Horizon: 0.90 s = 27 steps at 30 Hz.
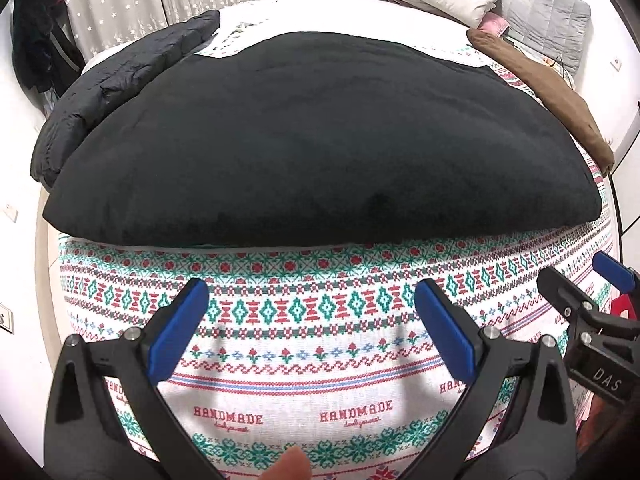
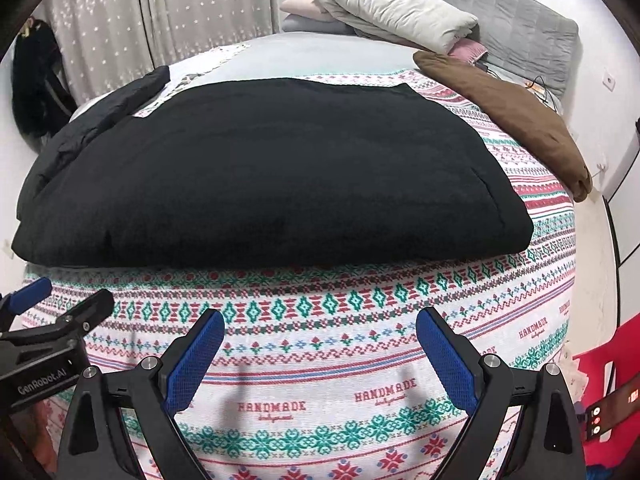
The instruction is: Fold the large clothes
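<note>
A large black garment (image 1: pixel 312 140) lies folded into a thick flat rectangle on the patterned bedspread (image 1: pixel 304 364); it also shows in the right wrist view (image 2: pixel 272 176). My left gripper (image 1: pixel 312 300) is open and empty, hovering over the bedspread short of the garment's near edge. My right gripper (image 2: pixel 320 332) is open and empty too, beside the left one, also short of the near edge. Each gripper shows at the edge of the other's view: the right one (image 1: pixel 580 280) and the left one (image 2: pixel 68 300).
A dark puffy jacket (image 1: pixel 116 92) lies at the garment's left. A brown garment (image 2: pixel 516 116) lies along the bed's right side. Pillows and folded bedding (image 2: pixel 392 8) are stacked at the head. A dark coat (image 2: pixel 36 80) hangs by the curtain at left.
</note>
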Motion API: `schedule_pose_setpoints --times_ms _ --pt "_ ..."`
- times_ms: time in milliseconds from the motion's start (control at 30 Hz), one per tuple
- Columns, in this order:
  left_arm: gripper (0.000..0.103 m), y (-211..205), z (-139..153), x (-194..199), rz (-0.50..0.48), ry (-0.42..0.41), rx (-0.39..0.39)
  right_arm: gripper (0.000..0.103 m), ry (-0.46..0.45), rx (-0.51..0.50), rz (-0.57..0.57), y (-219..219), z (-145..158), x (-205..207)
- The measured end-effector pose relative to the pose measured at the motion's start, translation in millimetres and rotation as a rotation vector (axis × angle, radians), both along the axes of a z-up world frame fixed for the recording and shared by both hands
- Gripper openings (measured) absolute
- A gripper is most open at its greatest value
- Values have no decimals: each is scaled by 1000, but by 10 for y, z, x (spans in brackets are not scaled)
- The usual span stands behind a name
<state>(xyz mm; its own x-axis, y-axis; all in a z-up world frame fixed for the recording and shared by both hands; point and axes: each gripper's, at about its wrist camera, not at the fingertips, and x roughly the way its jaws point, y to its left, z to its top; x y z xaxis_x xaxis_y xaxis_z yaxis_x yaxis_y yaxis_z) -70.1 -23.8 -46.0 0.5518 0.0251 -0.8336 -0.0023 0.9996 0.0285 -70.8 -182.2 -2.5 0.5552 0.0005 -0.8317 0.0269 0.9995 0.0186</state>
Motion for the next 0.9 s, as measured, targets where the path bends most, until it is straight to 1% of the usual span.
schedule_pose_setpoints --times_ms 333,900 --pt "102 5 24 -15 -3 -13 -3 98 5 0 10 23 -13 21" --pt "102 -25 31 -36 -8 -21 2 98 12 2 -7 -16 -30 37"
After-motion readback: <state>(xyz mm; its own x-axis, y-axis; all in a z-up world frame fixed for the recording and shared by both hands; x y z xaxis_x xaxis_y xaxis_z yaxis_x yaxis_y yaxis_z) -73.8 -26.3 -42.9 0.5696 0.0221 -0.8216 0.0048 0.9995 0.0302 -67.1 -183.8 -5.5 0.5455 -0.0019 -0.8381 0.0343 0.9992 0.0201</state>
